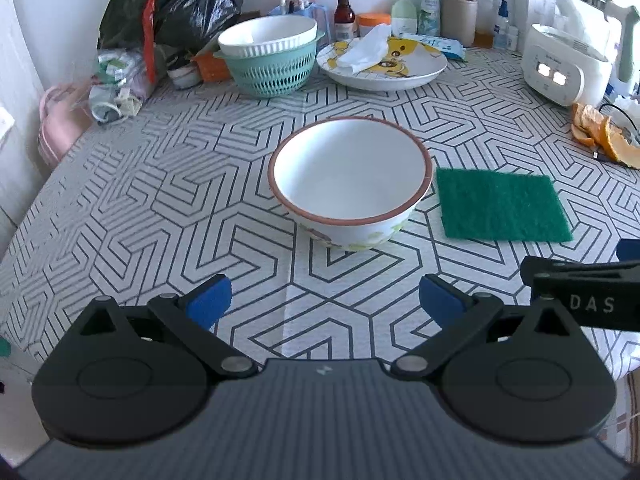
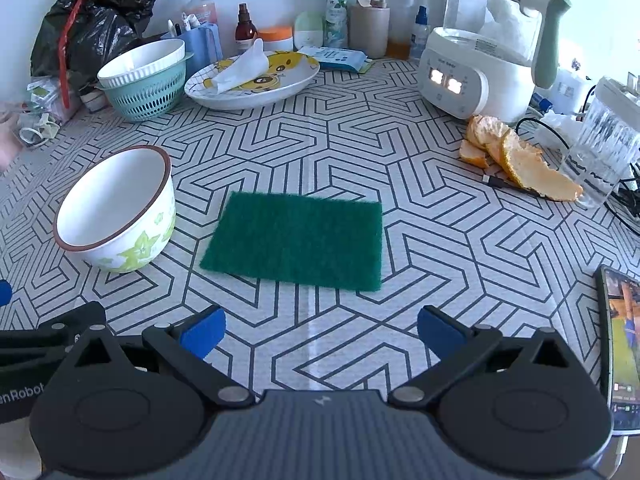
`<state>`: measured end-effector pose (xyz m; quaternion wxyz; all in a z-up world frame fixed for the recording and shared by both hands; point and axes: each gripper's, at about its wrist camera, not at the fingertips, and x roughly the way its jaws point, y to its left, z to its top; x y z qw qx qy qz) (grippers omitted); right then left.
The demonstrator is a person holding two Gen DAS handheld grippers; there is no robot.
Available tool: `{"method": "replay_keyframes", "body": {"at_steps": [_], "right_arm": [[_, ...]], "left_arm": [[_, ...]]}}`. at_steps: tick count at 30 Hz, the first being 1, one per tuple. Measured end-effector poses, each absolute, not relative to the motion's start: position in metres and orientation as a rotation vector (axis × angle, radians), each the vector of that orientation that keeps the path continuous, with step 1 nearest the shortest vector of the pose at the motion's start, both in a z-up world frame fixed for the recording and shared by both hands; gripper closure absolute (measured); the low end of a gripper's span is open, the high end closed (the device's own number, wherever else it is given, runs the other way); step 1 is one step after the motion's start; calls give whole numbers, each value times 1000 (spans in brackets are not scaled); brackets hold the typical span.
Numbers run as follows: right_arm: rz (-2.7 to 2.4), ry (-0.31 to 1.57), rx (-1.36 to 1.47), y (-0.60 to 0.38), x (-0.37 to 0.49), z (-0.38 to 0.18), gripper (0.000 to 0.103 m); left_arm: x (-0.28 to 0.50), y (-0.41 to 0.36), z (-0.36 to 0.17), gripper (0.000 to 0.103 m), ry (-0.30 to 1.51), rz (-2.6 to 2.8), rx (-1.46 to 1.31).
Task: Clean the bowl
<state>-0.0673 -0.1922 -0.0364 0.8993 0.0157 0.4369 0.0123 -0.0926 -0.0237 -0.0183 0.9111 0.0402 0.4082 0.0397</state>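
Note:
A white bowl (image 1: pixel 349 172) with a brown rim and green leaf print stands upright and empty on the patterned tablecloth; it also shows in the right wrist view (image 2: pixel 114 208) at the left. A green scouring pad (image 1: pixel 502 205) lies flat just right of the bowl, and it sits straight ahead in the right wrist view (image 2: pixel 296 240). My left gripper (image 1: pixel 325 304) is open and empty, a short way in front of the bowl. My right gripper (image 2: pixel 320 334) is open and empty, a short way in front of the pad.
At the back stand a teal colander with a white dish (image 1: pixel 272 56), a cartoon plate with a tissue (image 1: pixel 382 65), bottles, a black bag (image 1: pixel 176 4) and a white kettle base (image 2: pixel 476 76). Orange peel (image 2: pixel 520 160), a glass (image 2: pixel 604 156) and a phone (image 2: pixel 620 348) lie at the right.

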Motion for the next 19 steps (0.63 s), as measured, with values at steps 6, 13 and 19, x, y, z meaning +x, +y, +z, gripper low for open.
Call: {"method": "replay_keyframes", "body": {"at_steps": [6,13,19], "right_arm": [[21,903,33,-195,-67,-36,0],[26,902,16,-191,-67,-36,0],[19,907,14,-192,-67,-38,0]], "left_arm": [[-92,-24,-19,1,845,75,88],[-91,-24,-20,1,841,65,94],[-91,-24,-21,1,838,57,99]]}}
